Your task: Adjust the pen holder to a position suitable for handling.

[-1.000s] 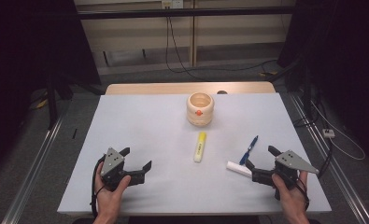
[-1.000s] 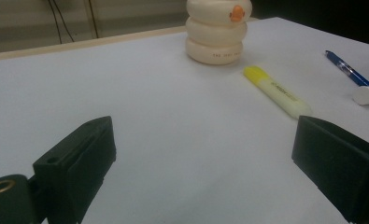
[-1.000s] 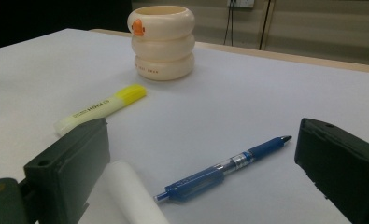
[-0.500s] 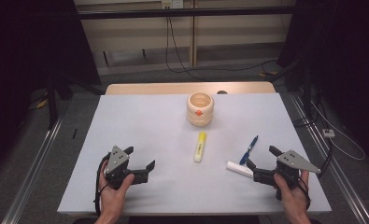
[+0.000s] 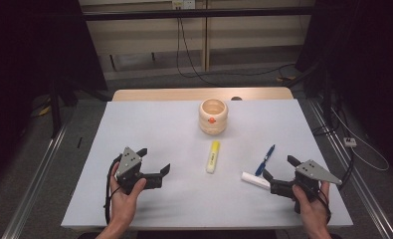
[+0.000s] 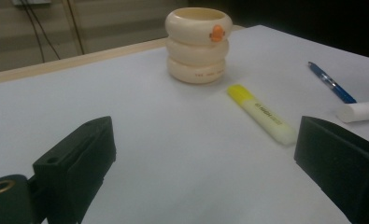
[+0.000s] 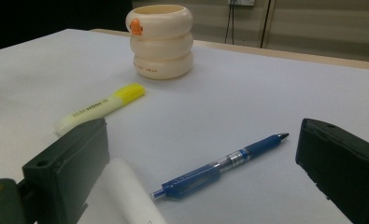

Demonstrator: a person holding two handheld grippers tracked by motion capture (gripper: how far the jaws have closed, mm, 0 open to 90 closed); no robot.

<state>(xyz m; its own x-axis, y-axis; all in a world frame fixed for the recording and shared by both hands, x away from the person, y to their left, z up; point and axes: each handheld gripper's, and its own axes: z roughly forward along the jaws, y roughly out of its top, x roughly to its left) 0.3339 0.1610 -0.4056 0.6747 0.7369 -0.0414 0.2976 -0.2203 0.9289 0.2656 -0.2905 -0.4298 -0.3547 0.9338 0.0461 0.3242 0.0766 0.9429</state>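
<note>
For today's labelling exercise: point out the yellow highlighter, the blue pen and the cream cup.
highlighter (image 5: 213,156), high view, middle of its barrel
pen (image 7: 219,167), right gripper view, clear grip section
cup (image 6: 198,45), left gripper view, middle ring of its side

The white surface (image 5: 149,124) has a pale wooden edge (image 5: 194,94) along its far side. Beyond that edge runs grey floor (image 5: 234,74) with black cables (image 5: 194,55) trailing over it, then a beige wall (image 5: 149,37). Dark curtains (image 5: 35,50) flank the surface on both sides, and metal rails (image 5: 32,184) run along the floor beside it.
</note>
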